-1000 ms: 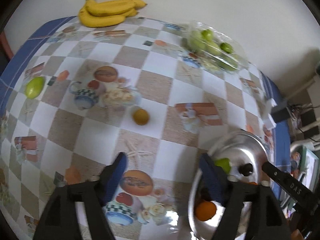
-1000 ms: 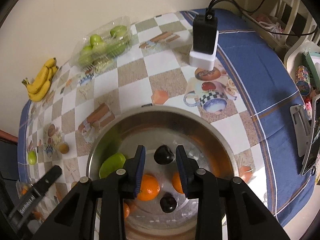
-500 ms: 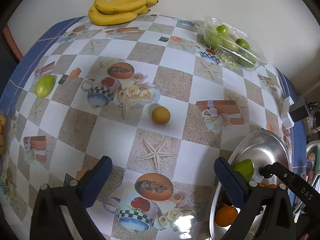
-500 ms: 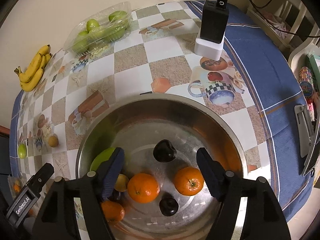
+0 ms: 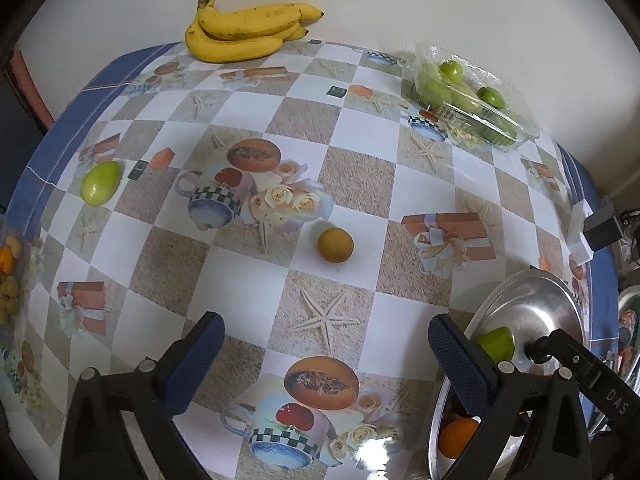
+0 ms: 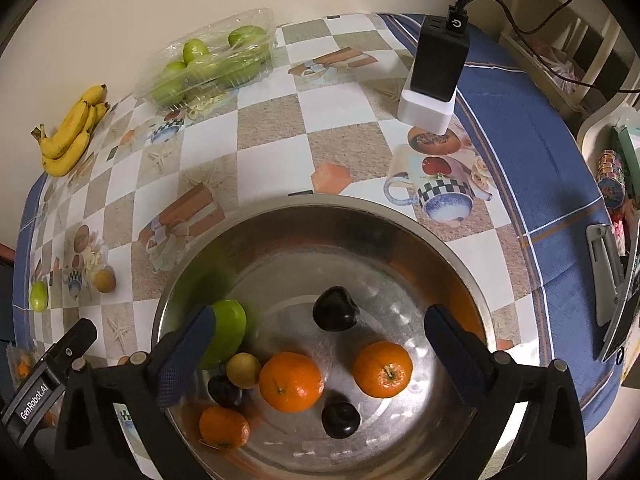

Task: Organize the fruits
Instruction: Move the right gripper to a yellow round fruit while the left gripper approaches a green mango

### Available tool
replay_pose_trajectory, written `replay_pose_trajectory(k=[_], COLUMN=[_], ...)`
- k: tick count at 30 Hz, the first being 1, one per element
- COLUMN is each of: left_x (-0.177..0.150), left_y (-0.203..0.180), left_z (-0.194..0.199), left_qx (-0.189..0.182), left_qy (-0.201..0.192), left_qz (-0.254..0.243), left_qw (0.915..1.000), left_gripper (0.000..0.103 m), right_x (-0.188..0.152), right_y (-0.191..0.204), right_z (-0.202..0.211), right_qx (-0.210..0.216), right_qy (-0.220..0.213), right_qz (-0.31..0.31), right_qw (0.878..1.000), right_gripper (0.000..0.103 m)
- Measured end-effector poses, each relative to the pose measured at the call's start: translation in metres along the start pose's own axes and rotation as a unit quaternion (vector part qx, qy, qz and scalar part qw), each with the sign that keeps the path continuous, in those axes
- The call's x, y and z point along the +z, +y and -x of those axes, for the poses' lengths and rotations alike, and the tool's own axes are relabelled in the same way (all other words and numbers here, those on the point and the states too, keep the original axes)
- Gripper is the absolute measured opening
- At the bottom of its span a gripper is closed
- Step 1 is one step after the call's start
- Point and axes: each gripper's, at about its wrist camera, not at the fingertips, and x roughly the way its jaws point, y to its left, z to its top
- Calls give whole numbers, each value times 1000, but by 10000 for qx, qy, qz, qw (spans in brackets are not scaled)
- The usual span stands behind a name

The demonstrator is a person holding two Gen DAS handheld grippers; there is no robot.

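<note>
Both tongs, left [image 5: 324, 354] and right [image 6: 318, 344], have just spread wide, empty.

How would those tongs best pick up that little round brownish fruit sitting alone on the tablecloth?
Probably from straight above, the left tongs closing across the widest middle of the round brownish fruit. It is ball-shaped, so any sideways direction works, and it sits alone with nothing crowding it.

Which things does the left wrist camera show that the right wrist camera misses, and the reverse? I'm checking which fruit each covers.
Only the left view: nothing certain; its bag of small fruit is barely recognisable in the right view.

Only the right view: three oranges, dark plums and a small yellow fruit inside the bowl.

Both: bananas, the tray of green fruit, the loose green fruit, the brown round fruit, the bowl's green fruit.
</note>
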Motion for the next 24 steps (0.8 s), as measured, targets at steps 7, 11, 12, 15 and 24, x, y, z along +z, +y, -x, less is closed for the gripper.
replay_pose_trajectory(k=[7, 11, 12, 15, 24], left_x=[1, 2, 3, 4, 9], left_y=[4, 6, 7, 9, 20], left_z=[1, 1, 1, 1, 7], left_qx=[-31, -20, -28, -78, 4], left_qy=[8, 6, 8, 25, -98], left_qz=[2, -3, 0, 11, -44], left_qw=[10000, 10000, 10000, 10000, 9999], left_gripper=[103, 103, 103, 103, 103], right_x=[0, 0, -1, -1, -4], right_y=[3, 6, 8, 13, 32], right_z=[-1, -1, -1, -1, 0], right_qx=[-115, -145, -159, -246, -235], right_qy=[25, 50, 58, 62, 102], right_qz=[-21, -4, 16, 110, 222], right_qw=[9999, 9999, 9999, 9996, 9994], right_gripper=[103, 103, 103, 103, 103])
